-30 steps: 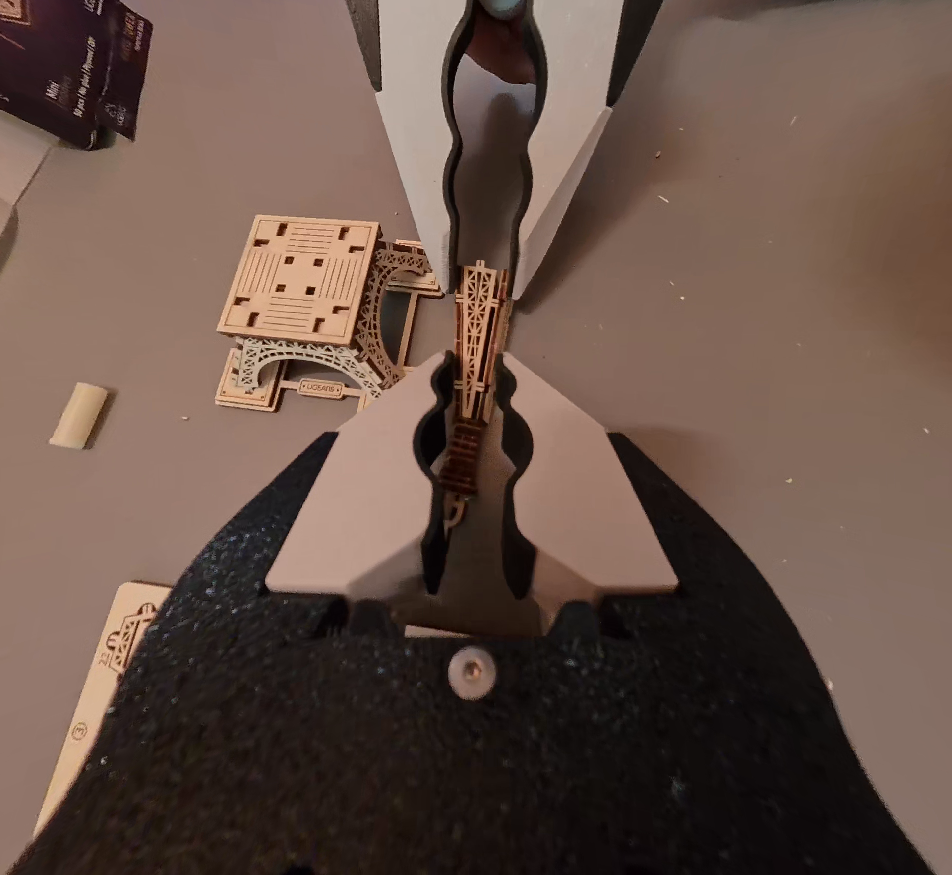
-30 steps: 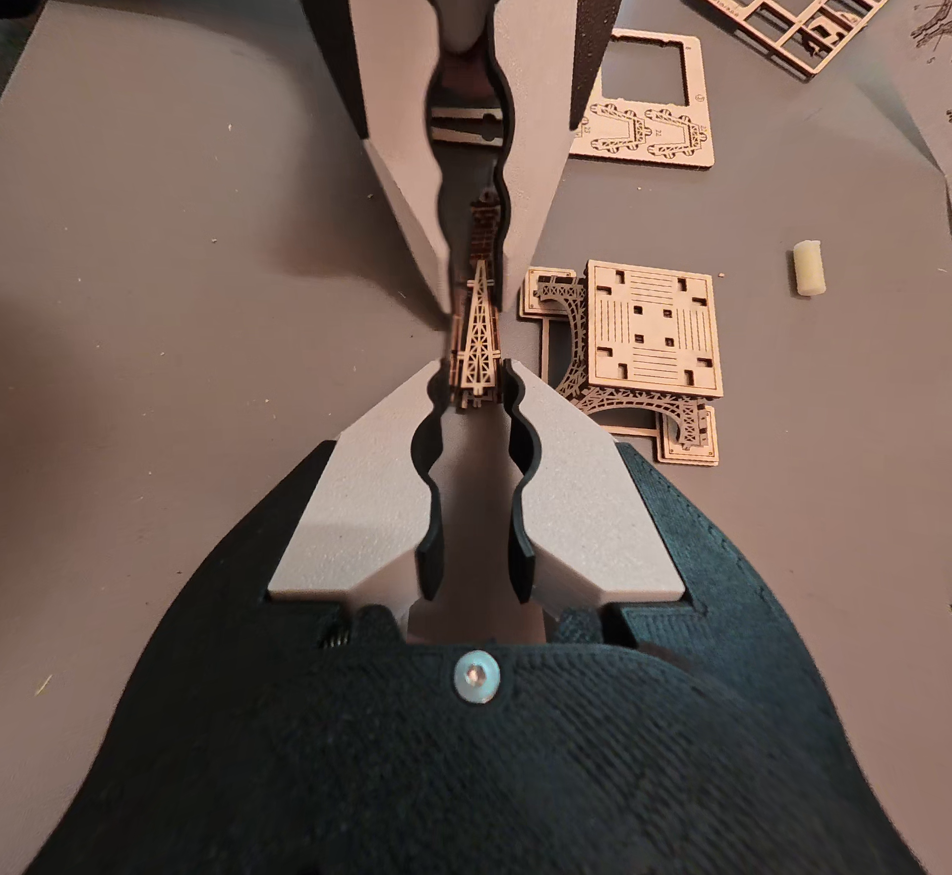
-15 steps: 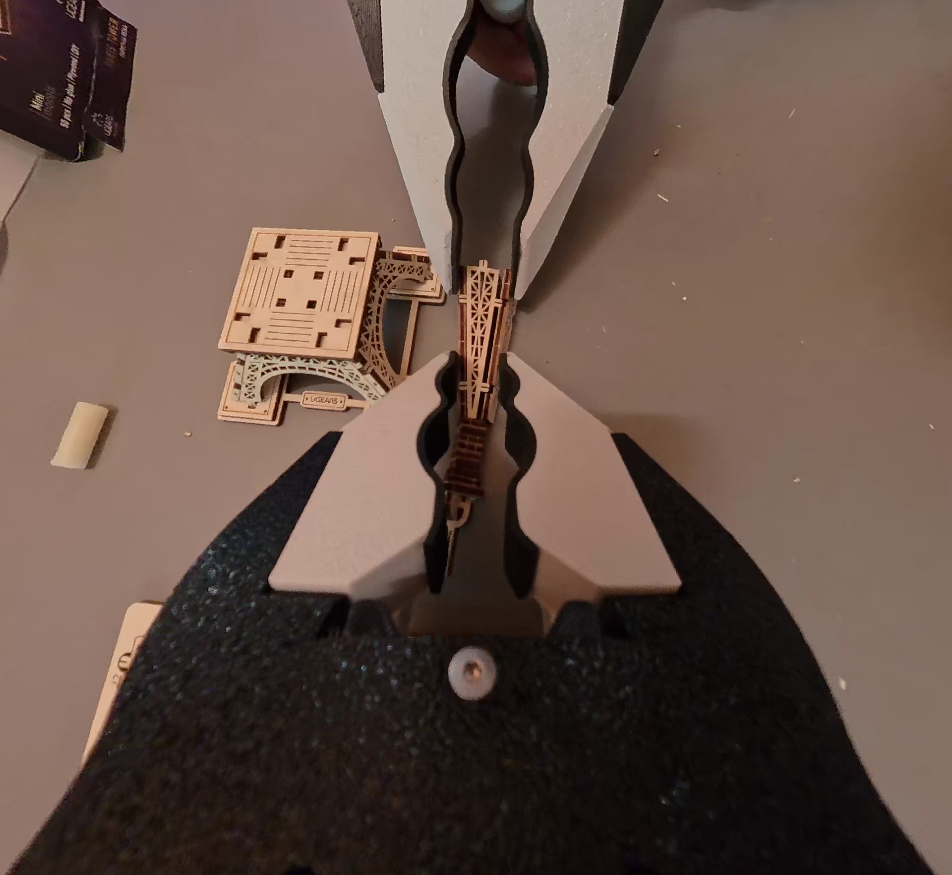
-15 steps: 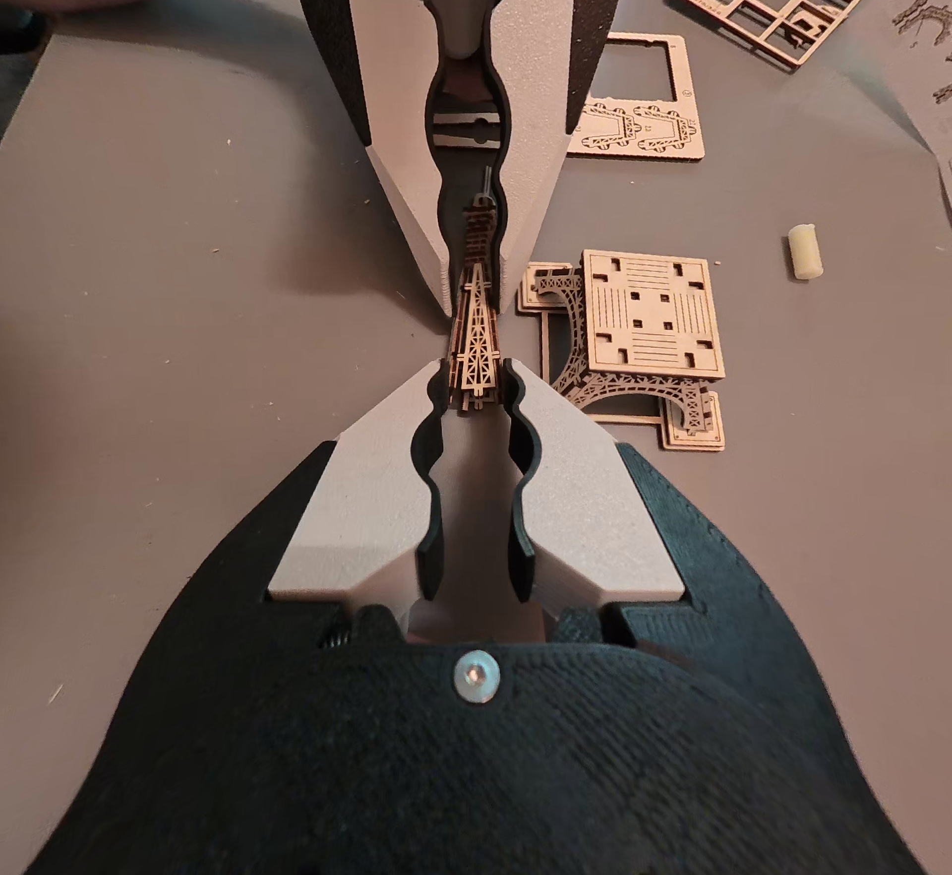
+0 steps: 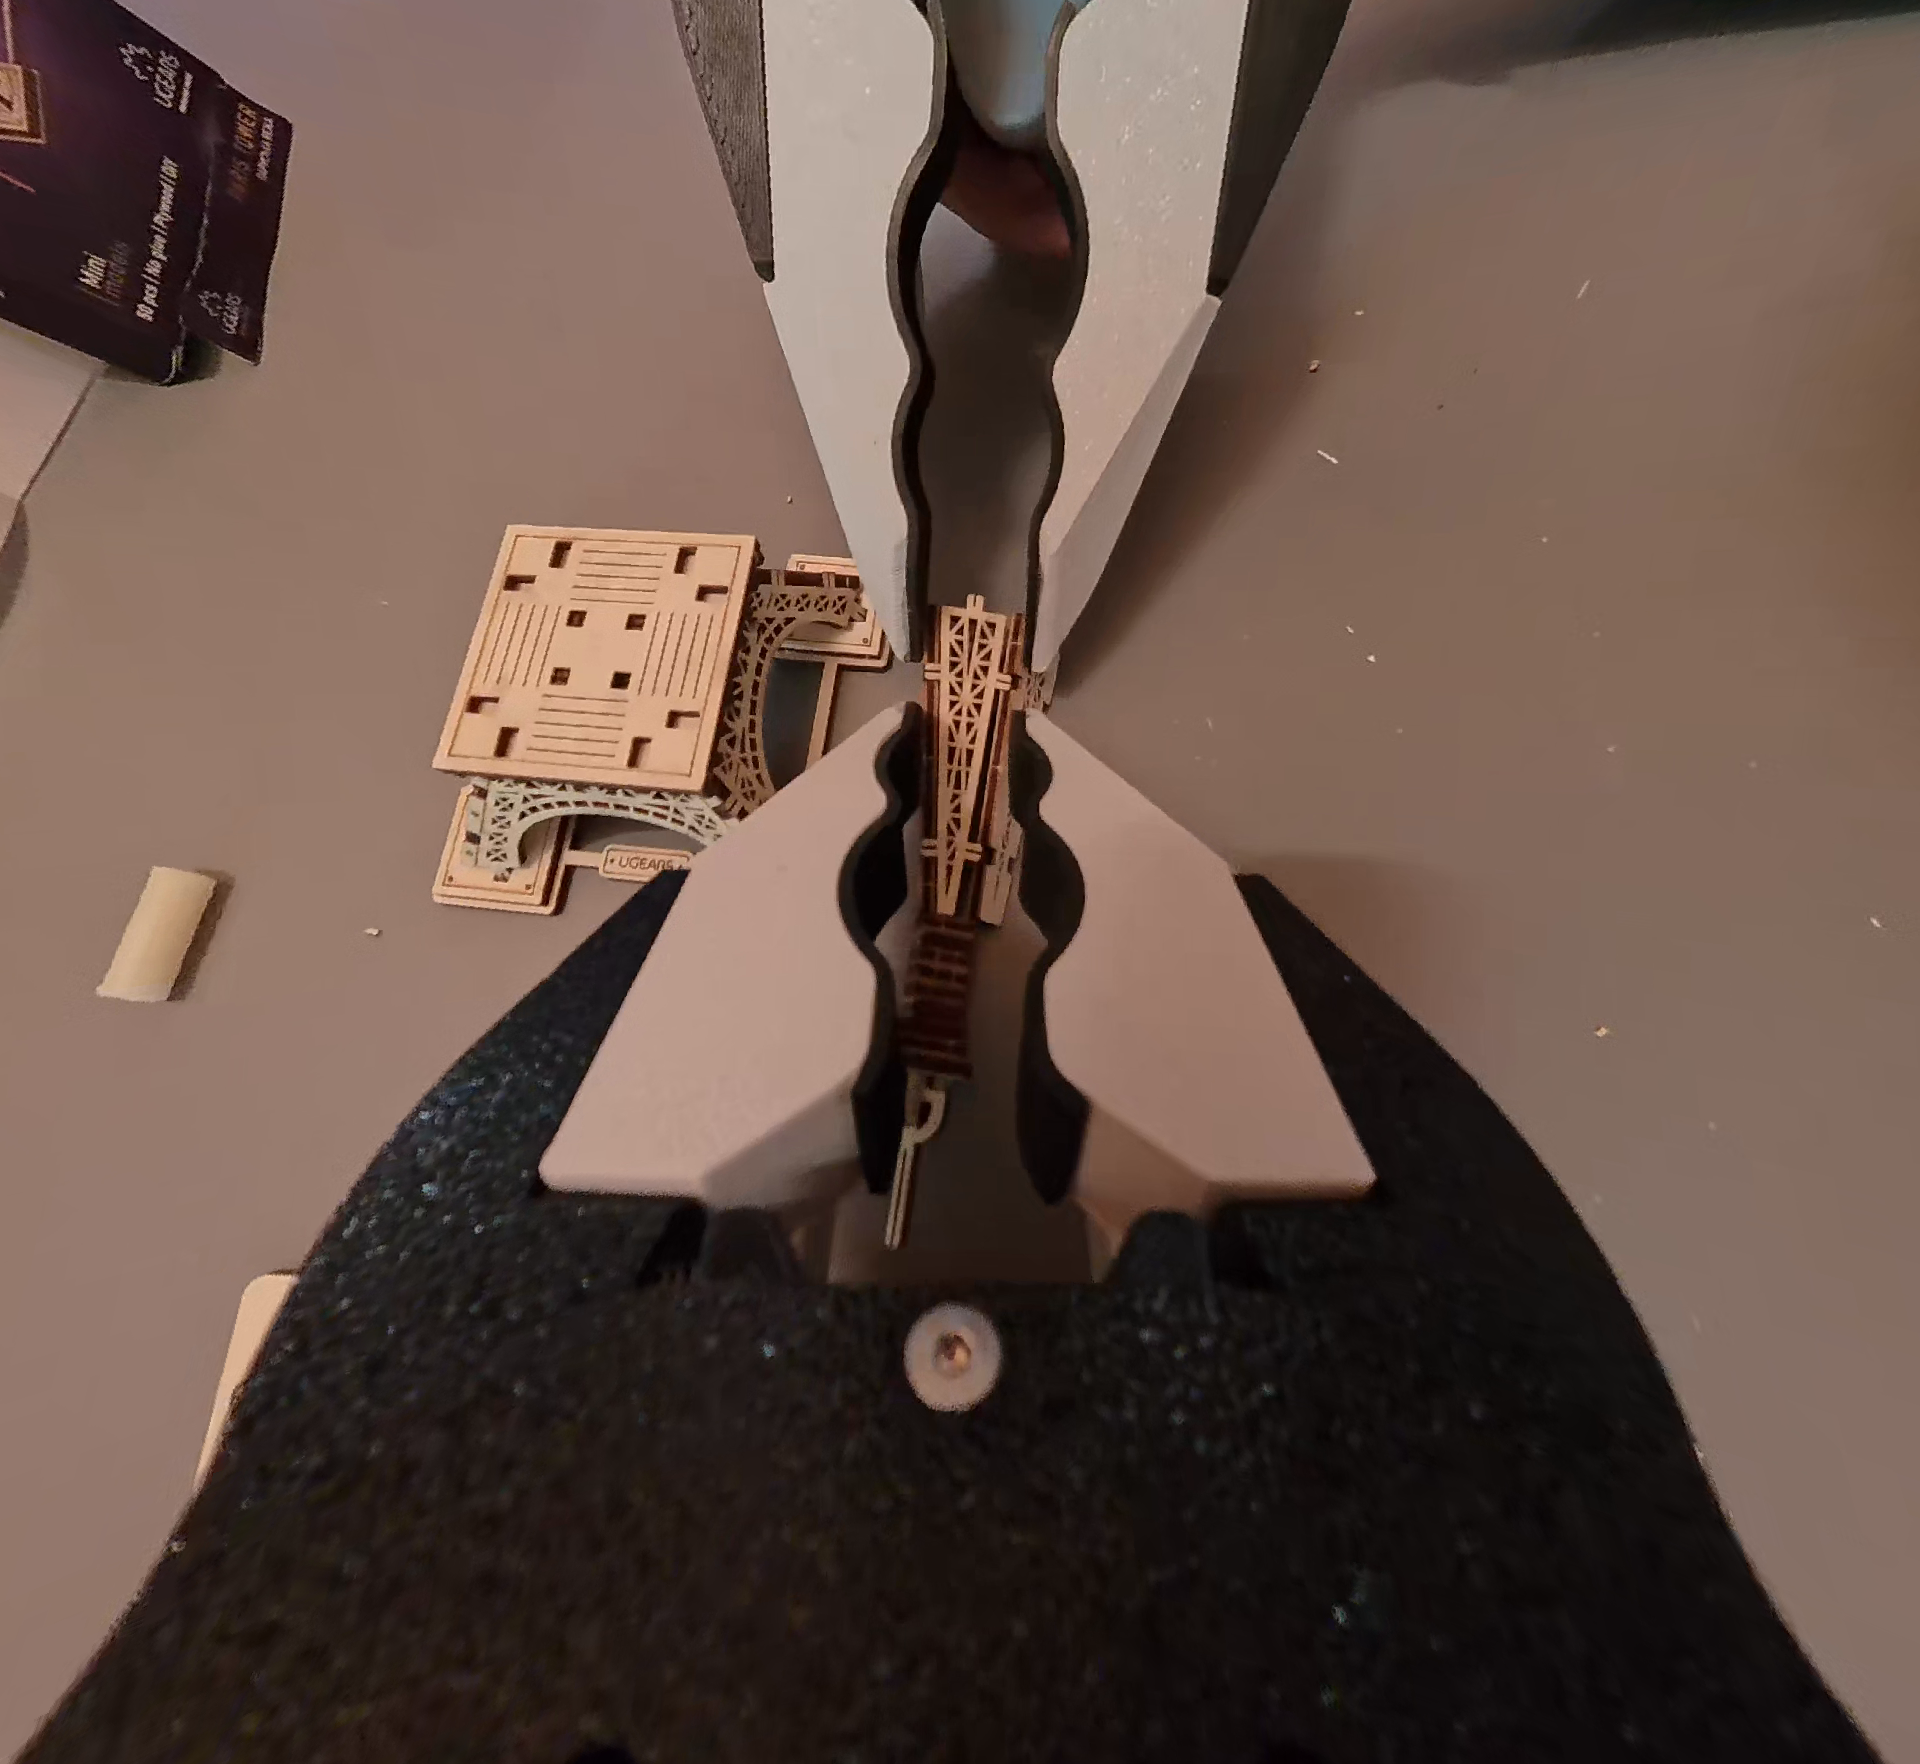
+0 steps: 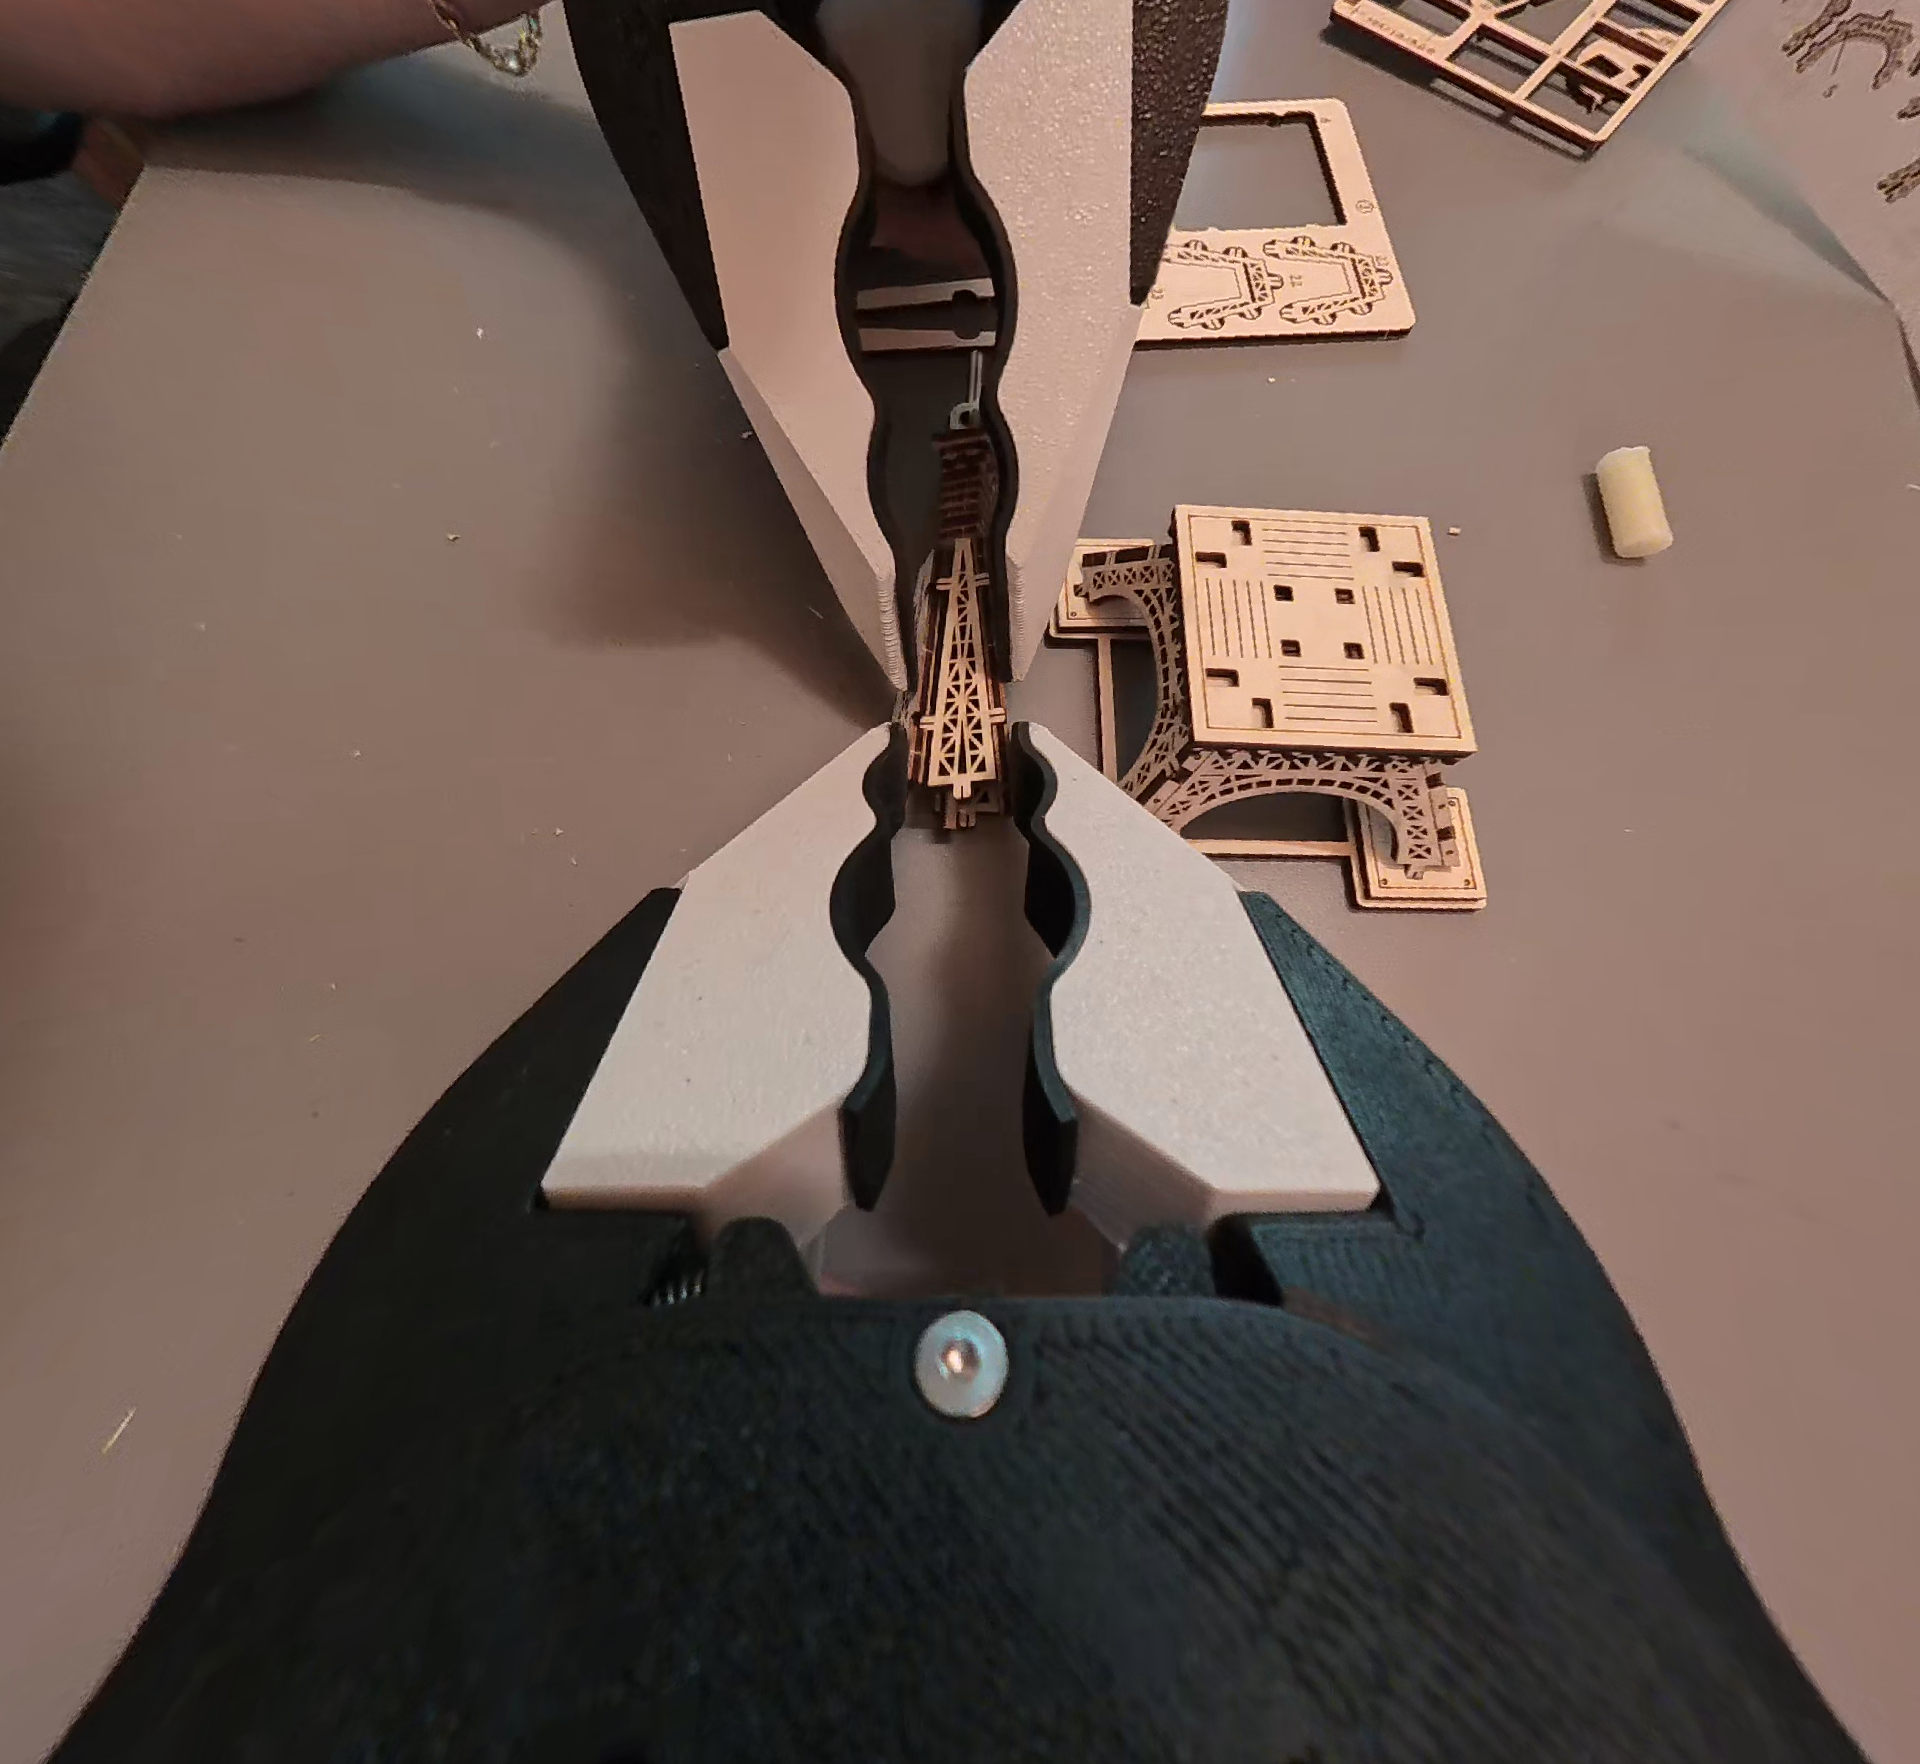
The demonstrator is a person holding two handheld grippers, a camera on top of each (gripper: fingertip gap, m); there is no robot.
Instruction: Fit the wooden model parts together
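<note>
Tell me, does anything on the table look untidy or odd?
Only small things: pale crumbs are scattered over the grey table, and a short cream-coloured stub lies loose beside the tower base. Nothing looks broken.

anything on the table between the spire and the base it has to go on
Nothing visible. The spire is held between both grippers just beside the base, with only bare table between them. The wax stub and part sheets lie off to the sides.
</note>
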